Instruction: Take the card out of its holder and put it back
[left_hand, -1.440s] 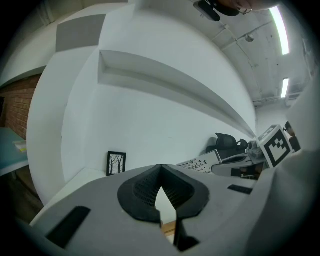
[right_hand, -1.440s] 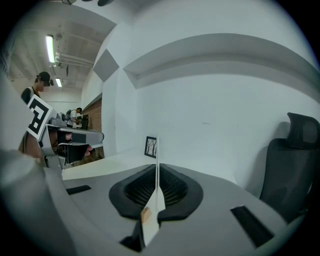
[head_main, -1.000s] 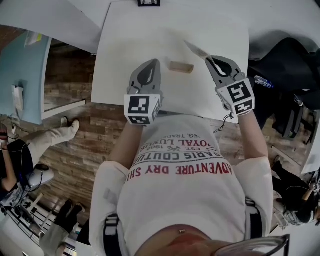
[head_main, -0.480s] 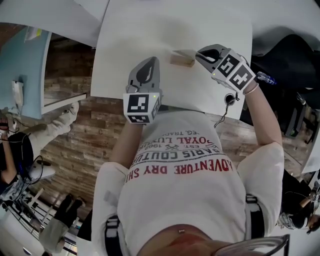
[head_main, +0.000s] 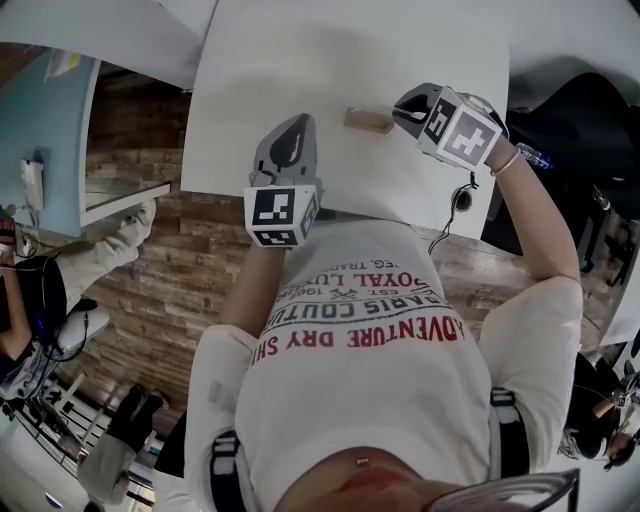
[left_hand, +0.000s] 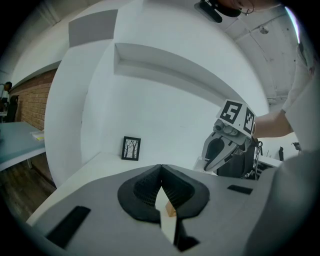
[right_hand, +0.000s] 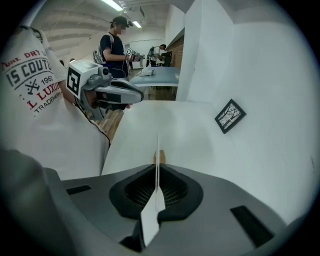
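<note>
**Head view:** my right claw (head_main: 405, 108) has swung in from the right and now sits at the right end of the wooden holder (head_main: 367, 120) on the worktop (head_main: 300, 60). The left claw (head_main: 298, 125) has stayed nearer, to the left.

**Left gripper view:** its jaws are together and empty.

**Right gripper view:** jaws clamped on the card (right_hand: 157, 147), which is edge-on and lined up with the holder beyond. I judge reinsertion imminent; seating unconfirmed.

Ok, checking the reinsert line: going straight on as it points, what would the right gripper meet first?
Probably the holder, dead ahead of the card clamped in the right gripper, though depth is hard to judge.
</note>
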